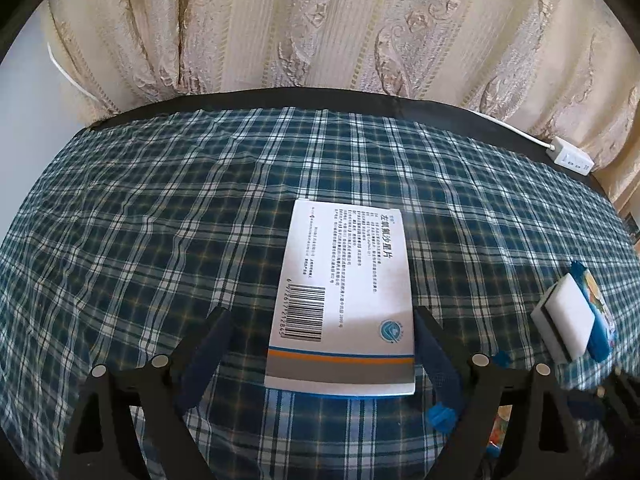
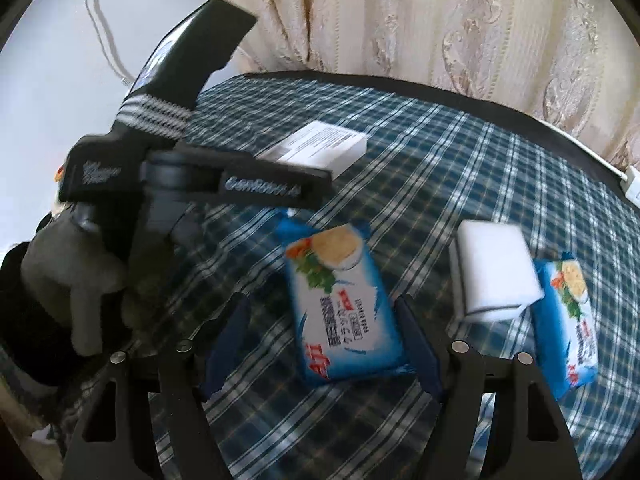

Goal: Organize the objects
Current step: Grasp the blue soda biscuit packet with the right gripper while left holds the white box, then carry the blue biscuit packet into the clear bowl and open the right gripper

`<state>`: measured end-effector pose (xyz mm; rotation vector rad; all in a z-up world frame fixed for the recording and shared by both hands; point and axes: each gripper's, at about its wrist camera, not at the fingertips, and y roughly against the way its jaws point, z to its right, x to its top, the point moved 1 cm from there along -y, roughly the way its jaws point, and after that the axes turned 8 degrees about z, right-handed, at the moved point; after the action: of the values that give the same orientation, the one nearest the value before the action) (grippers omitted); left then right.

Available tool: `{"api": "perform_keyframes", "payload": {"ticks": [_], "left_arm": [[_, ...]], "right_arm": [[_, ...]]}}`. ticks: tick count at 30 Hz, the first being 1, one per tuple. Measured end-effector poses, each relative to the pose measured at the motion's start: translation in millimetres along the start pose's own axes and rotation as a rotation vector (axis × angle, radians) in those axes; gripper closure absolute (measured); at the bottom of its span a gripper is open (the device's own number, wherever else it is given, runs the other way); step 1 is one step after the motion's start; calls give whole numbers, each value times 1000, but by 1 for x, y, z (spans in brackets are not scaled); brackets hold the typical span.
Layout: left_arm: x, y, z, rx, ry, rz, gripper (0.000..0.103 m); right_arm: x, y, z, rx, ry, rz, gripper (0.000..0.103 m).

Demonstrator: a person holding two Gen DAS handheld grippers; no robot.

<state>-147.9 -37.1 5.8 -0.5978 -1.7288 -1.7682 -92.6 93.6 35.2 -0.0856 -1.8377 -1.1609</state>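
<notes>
A white medicine box (image 1: 340,300) with a barcode lies flat on the blue plaid cloth (image 1: 160,240). My left gripper (image 1: 322,312) stands open around its near end, with a clear gap on the left side. In the right wrist view a blue snack packet (image 2: 344,312) lies on the cloth between the fingers of my right gripper (image 2: 322,300), which is open; its left finger stands clear of the packet. A white sponge (image 2: 492,272) with a dark layer rests against a second blue packet (image 2: 572,320) to the right. The white medicine box (image 2: 320,148) sits farther back.
A gloved hand (image 2: 76,280) holds the left gripper's black body (image 2: 180,184) at the left of the right wrist view. A patterned curtain (image 1: 320,32) hangs behind the table's black edge (image 1: 280,98). A white power strip (image 1: 572,158) with its cable lies at the far right.
</notes>
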Motion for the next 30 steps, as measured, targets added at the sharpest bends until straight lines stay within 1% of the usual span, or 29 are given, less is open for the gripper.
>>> {"api": "perform_keyframes", "payload": {"ticks": [4,6,8,9,11,13,14,15,19,20,21,24,30], "left_arm": [[0,-1,0,9,3,4,10],[0,-1,1,17,-3,4,10],[0,-3,2,28,-11,3,10],[0,-4,3,32,-14,2,10],[0,-5,4,37,-20,2,10],[0,-4,4,38,-21,2,10],[0,-4,4,39,-22,4,13],[0,-4,4,43,-24,7,17],[-1,-2,8,38,-44,22,29],[-1,-1,10,34,-51,27,34],[-1,0,11,32,-56,29,37],[-2,1,12,36,-63,32,37],[-2,5,8,23,-37,22,37]], "right_arm": [[0,-4,-1,-32,-16,1,30],[1,-5,0,-58,-23,10,34],[2,-6,-1,-91,-15,8,44],[3,-7,-3,-113,-10,6,45],[3,-7,-3,-139,-8,8,53],[3,-6,-3,-161,-14,11,57],[3,-5,-2,-167,-20,13,59],[3,-4,-2,-168,-30,15,59],[0,2,-2,-167,-51,15,61],[-1,3,-3,-167,-53,16,61],[-2,6,-4,-165,-58,18,61],[-5,15,-5,-162,-79,31,61],[-15,42,-3,-170,-139,67,61]]}}
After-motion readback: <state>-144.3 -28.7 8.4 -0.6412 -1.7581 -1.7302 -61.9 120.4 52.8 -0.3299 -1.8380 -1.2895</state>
